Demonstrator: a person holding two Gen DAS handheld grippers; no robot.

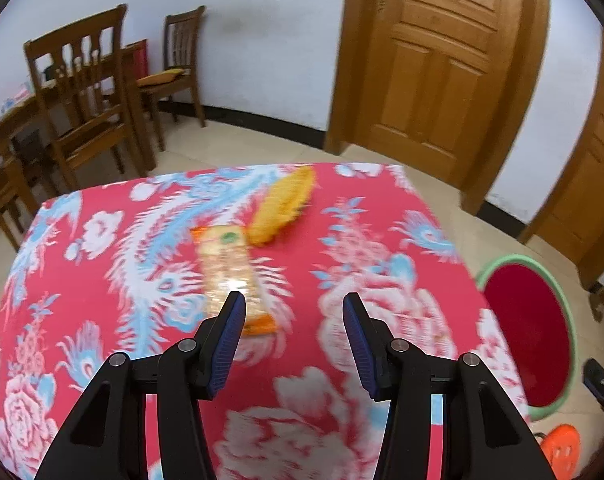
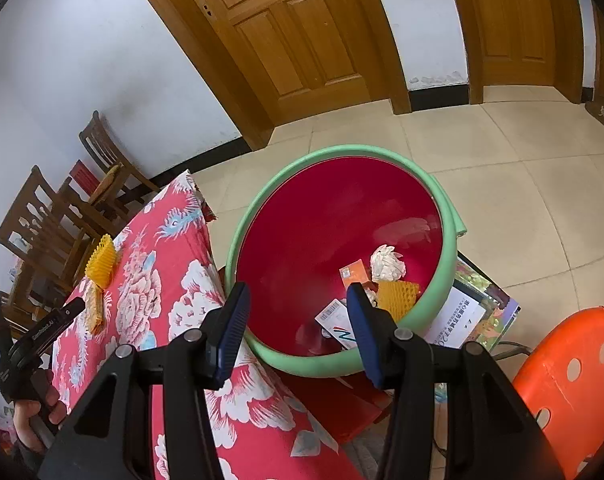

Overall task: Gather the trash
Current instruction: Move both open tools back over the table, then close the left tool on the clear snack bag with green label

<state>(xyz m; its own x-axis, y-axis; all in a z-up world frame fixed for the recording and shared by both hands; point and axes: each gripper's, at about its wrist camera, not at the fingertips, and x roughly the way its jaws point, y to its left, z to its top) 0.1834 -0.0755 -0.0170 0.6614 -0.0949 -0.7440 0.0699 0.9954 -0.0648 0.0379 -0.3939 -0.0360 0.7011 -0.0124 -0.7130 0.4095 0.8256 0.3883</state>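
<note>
In the left wrist view a table (image 1: pixel 113 308) with a red flowered cloth is seen before wooden chairs (image 1: pixel 81 96) and a door (image 1: pixel 442 60); a cracker packet (image 1: pixel 227 268) and a yellow foam net (image 1: pixel 283 204) lie on the cloth close together, and the left gripper (image 1: pixel 293 302) is held over the cloth with its jaws spread and empty, the left fingertip over the packet. In the right wrist view the inside of the green-rimmed red bin (image 2: pixel 237 236) beside the table is shown, which is seen only in part from the left: crumpled paper (image 2: pixel 388 262), a yellow net piece (image 2: pixel 396 296) and cartons (image 2: pixel 340 320) lie in it, an orange stool (image 2: pixel 574 376) stands near, and the right gripper (image 2: pixel 297 296) is held above the bin, spread and empty.

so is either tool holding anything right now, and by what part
Nothing is held. The left tool is open above the snack packet on the table; the right tool is open and empty over the basin.
</note>
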